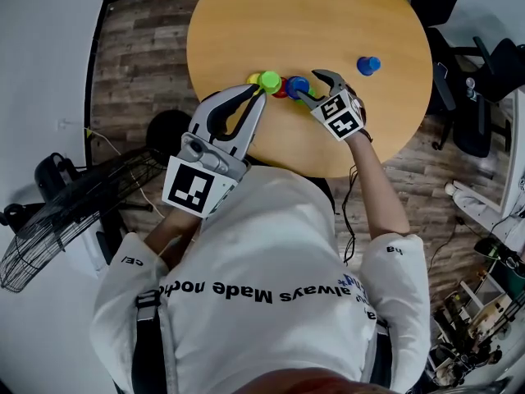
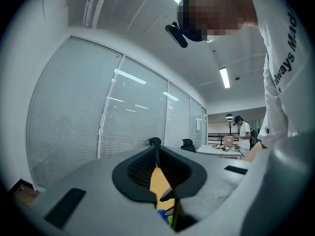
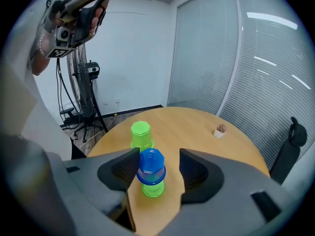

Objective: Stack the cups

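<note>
Right tongs [image 3: 158,167] gape wide around the blue cup [image 3: 150,165], pads clear of it; left tongs [image 2: 156,147] are pinched shut on nothing, pointing off across the room. That blue cup sits upturned over a green cup [image 3: 152,188] near the counter [image 3: 206,141] edge, with a second green cup [image 3: 141,134] just behind and another blue cup [image 1: 368,65] well apart. A careless pad could clip the pair on withdrawal and topple it over the edge. Cups near the tongs stand mouth-down, so nothing shows inside them but the nested one
</note>
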A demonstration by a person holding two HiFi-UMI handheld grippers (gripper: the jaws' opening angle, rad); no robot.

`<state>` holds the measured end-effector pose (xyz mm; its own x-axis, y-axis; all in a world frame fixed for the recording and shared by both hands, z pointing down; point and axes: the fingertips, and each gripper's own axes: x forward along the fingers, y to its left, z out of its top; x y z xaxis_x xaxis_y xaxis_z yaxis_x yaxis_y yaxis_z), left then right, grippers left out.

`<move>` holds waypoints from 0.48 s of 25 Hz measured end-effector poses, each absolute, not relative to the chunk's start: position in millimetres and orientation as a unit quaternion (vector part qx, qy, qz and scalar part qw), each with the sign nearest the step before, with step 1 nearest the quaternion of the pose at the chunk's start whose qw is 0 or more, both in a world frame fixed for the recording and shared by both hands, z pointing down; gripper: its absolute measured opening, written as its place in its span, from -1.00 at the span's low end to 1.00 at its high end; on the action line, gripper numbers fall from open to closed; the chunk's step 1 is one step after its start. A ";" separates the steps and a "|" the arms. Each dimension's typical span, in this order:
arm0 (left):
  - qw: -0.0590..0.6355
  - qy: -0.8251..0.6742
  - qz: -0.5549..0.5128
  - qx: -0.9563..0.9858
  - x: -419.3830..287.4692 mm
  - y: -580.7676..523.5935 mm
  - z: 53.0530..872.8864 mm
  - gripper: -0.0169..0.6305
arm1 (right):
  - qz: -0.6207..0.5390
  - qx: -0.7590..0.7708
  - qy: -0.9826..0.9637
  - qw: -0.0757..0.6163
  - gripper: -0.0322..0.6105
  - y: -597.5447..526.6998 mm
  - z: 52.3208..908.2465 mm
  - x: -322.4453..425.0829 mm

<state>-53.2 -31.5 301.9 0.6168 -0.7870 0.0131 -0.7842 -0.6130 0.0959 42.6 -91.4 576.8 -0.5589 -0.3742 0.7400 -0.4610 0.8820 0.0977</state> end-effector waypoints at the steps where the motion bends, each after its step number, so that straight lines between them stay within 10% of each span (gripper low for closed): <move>1: 0.044 -0.435 -0.014 0.899 -51.8 -32.9 301.9 -0.82 | 0.051 0.242 -0.881 0.402 -0.07 -94.2 573.6 45.8; 12: 0.048 -0.423 -0.014 0.905 -35.0 -46.5 300.0 -0.82 | 0.069 0.362 -0.851 0.375 -0.21 -139.7 569.9 122.4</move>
